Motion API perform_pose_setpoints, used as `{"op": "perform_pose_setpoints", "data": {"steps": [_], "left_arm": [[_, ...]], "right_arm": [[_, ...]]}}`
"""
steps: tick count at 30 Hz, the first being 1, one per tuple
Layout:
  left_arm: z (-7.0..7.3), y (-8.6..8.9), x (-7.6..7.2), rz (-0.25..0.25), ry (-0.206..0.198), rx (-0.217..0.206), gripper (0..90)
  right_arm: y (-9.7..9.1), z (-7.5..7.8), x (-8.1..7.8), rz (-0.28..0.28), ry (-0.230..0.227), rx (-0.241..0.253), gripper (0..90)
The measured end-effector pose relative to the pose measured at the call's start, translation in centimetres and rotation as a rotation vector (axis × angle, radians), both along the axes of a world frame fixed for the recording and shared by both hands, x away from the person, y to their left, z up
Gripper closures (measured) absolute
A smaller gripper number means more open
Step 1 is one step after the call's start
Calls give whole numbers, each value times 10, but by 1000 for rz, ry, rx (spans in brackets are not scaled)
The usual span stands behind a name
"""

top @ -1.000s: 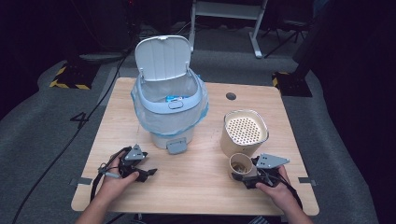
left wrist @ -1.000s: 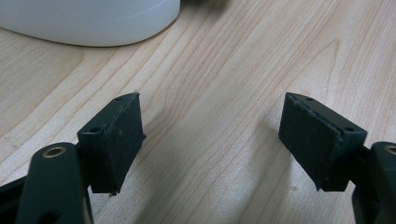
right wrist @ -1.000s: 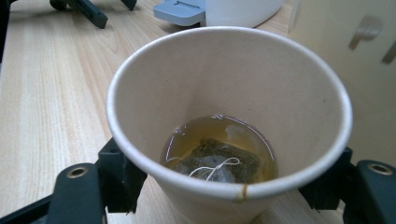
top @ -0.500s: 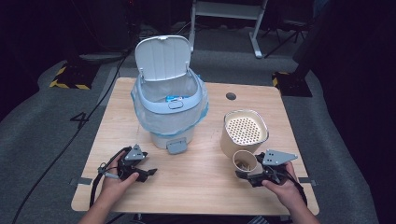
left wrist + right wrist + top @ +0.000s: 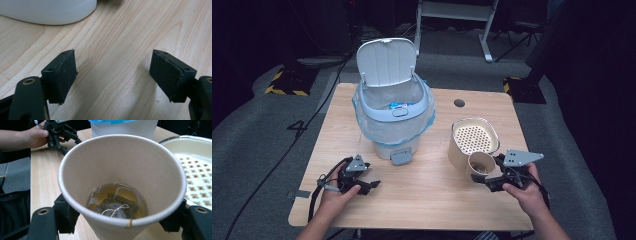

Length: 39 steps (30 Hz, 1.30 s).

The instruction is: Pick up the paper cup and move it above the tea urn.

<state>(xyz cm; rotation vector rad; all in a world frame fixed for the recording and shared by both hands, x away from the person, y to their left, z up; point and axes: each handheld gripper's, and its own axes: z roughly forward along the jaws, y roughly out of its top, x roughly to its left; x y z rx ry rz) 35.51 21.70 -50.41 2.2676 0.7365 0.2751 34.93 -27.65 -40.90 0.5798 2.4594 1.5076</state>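
Note:
A paper cup (image 5: 482, 164) with brown tea and a tea bag (image 5: 115, 206) on a string in it is held above the table's front right. My right gripper (image 5: 486, 171) is shut on the cup's lower wall, one jaw on each side, and the cup (image 5: 122, 170) stands upright and close to the camera in the right gripper view. My left gripper (image 5: 368, 177) rests at the table's front left, open, with bare wood between its pads (image 5: 63, 75). The left hand and left gripper (image 5: 61, 132) also show far off in the right gripper view.
A white pedal bin (image 5: 394, 117) with a blue liner stands mid-table, its lid (image 5: 387, 62) raised. Just behind the cup, a cream container with a perforated strainer top (image 5: 474, 135) stands beside it. A cable hole (image 5: 459, 103) lies at the back of the wooden table (image 5: 427, 200).
My right gripper has lifted the paper cup off the table, straight up beside the strainer container. The left gripper has stayed where it was.

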Motion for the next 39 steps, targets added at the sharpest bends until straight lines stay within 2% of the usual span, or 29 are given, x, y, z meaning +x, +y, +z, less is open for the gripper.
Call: {"op": "perform_pose_setpoints", "data": {"steps": [8,10,14,16,21,24,28,32,39], "left_arm": [[0,0,0,2,3,-3,220],[0,0,0,2,3,-3,219],[0,0,0,3,1,-1,219],[0,0,0,3,1,-1,219],[0,0,0,2,2,-2,219],[0,0,0,1,2,-2,219],[0,0,0,2,2,-1,219],[0,0,0,2,3,-2,218],[0,0,0,2,3,-3,217]], "right_arm": [[-3,29,13,-11,-19,14,305],[-3,37,20,2,5,12,305],[-3,49,29,-8,5,30,307],[-5,57,36,-20,-10,36,306],[-7,66,46,-48,-31,30,305],[-10,69,58,-73,-44,31,305],[-14,68,70,-97,-71,9,304],[-20,67,89,-125,-89,-1,305],[-22,61,106,-142,-97,-21,304]]}}
